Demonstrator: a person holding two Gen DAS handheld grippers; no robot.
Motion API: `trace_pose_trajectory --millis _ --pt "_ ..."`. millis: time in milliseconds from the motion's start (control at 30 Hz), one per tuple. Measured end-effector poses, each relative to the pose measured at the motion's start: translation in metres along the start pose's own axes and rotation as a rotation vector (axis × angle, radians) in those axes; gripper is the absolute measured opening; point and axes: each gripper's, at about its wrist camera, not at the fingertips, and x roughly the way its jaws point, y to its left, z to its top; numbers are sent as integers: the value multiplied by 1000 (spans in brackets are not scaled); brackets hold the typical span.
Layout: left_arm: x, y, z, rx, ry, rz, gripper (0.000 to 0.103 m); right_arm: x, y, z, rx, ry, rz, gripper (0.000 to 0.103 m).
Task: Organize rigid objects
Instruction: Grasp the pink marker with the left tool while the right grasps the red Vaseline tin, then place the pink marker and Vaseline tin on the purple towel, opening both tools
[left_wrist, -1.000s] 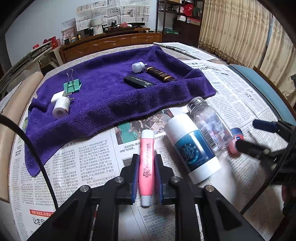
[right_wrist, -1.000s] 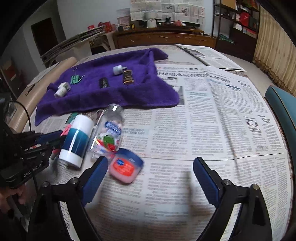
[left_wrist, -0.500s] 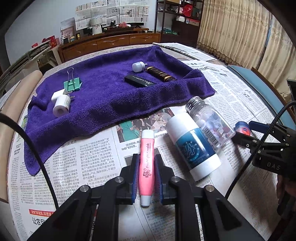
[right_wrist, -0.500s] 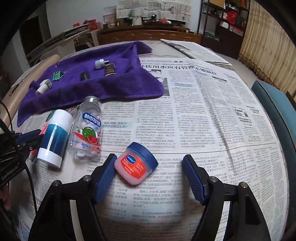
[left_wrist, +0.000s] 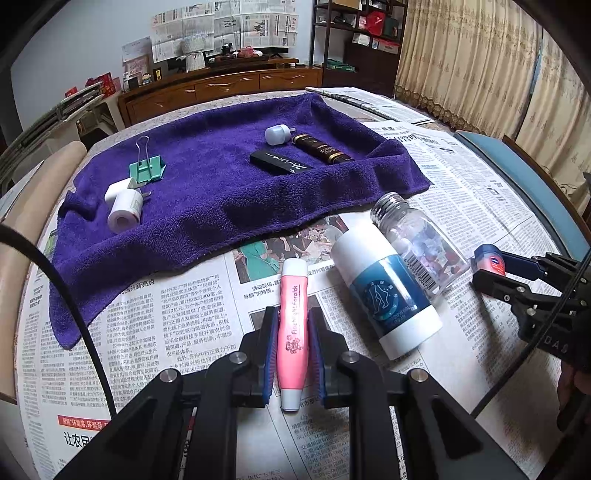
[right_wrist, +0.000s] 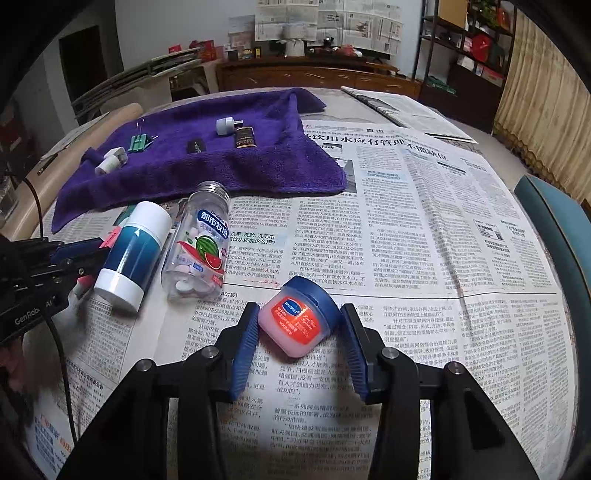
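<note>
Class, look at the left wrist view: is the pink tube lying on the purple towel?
No. The pink tube lies on the newspaper, between the left gripper's jaws, short of the purple towel.

Bare newspaper-covered table (right_wrist: 424, 229) lies open toward its right edge. Toward the left edge, a white-and-blue cylinder bottle (right_wrist: 133, 251) and a clear plastic candy bottle (right_wrist: 201, 243) lie touching, blocking the way; a purple towel (right_wrist: 207, 166) strewn with small items fills the far left corner.

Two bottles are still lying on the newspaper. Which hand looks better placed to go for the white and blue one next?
Probably neither yet: both are busy. The left gripper is shut on the pink tube, and the right gripper's jaws are closing around the small jar. Once free, the left is nearer the white bottle.
</note>
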Motion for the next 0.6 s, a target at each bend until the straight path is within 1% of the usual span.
trace_pose_trajectory --millis 167,433,600 --pt "-2 7 0 -17 1 7 16 -8 -6 4 16 -22 10 44" --pt "-9 21 5 -58 -11 -2 16 -10 -9 11 18 -24 23 44" --pt "-17 25 10 -63 -24 2 16 -10 -10 17 23 -22 43 44"
